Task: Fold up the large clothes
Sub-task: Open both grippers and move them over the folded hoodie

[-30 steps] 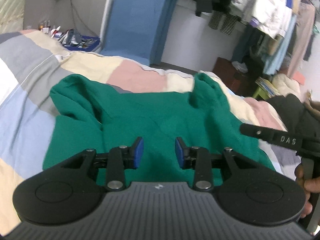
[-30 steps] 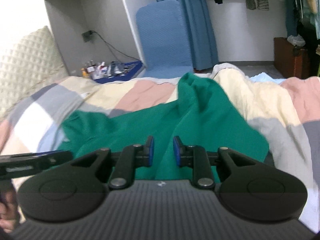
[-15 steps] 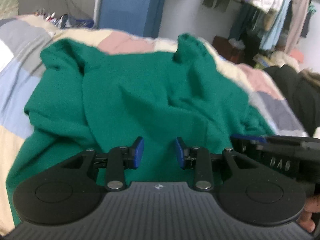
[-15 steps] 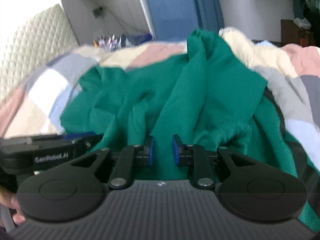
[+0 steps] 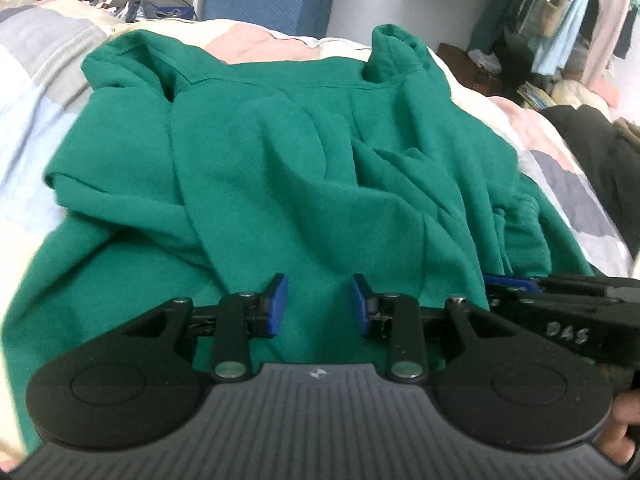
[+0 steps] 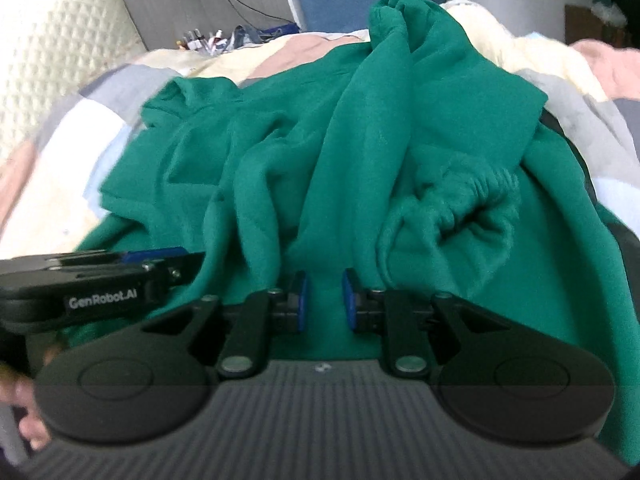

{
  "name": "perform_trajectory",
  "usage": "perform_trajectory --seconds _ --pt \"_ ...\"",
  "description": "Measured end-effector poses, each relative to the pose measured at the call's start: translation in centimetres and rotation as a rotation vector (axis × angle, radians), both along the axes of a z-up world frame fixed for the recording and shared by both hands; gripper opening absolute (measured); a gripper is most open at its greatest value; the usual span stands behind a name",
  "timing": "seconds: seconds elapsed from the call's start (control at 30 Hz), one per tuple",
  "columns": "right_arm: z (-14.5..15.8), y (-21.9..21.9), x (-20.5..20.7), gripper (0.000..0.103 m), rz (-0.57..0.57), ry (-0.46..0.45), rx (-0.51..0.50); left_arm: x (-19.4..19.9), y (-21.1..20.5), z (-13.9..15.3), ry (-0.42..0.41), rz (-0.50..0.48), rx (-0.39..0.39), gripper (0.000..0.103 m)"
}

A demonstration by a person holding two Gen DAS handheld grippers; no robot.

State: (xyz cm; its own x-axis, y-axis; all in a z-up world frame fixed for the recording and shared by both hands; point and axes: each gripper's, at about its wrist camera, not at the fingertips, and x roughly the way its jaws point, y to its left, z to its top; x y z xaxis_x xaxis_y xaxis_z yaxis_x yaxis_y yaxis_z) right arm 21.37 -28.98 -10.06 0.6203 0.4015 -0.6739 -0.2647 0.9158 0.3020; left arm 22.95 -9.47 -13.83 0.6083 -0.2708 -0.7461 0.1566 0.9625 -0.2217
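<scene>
Rumpled green fleece garment [image 5: 304, 168] lies spread on the pastel patchwork quilt [image 5: 36, 92], filling both views. Left gripper [image 5: 319, 305]: blue pads [image 5: 277, 303] moderately apart, over fabric, nothing pinched. Right gripper [image 6: 323, 300]: narrow gap, fabric behind it, no grip visible. Elastic cuff [image 6: 468, 196] sits at 1 o'clock of the right gripper. The 2 tools are side by side.

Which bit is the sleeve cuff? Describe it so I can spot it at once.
Start at the patchwork quilt, then the crumpled green sweatshirt on it. In the right wrist view the cuff lies just above and right of the right tongs: a gathered, ribbed ring around a dark opening, unlike the smooth folds beside it.
</scene>
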Motion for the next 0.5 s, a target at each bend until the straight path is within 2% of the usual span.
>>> perform_trajectory --seconds 0.07,0.1,0.17,0.2,0.23,0.37,0.5 --pt "0.7 -1.0 -0.9 0.021 0.015 0.022 0.039 -1.1 1.0 1.3 0.000 -0.015 0.006 0.047" --pt "1.0 -1.5 -1.4 0.025 0.020 0.032 0.049 -1.9 1.8 2.1 -0.007 -0.019 0.011 0.048" --pt "2.1 -2.9 -2.6 0.053 0.024 0.041 0.076 -3.5 3.6 3.6 -0.008 -0.008 0.006 0.052" --pt "2.7 -3.8 -3.3 0.074 0.016 0.035 0.075 -4.3 4.7 4.3 -0.001 0.001 -0.007 0.052" --pt "3.3 -4.8 -4.1 0.079 0.007 0.019 0.069 -5.0 5.9 5.0 0.005 0.009 -0.020 0.054" --pt "5.2 -9.3 -6.3 0.081 -0.065 -0.015 0.040 -8.3 10.7 6.9 0.029 0.082 -0.043 0.064" --pt "5.9 -14.8 -8.4 0.083 -0.194 -0.026 0.015 -10.5 14.6 6.6 0.077 0.160 -0.111 0.065"
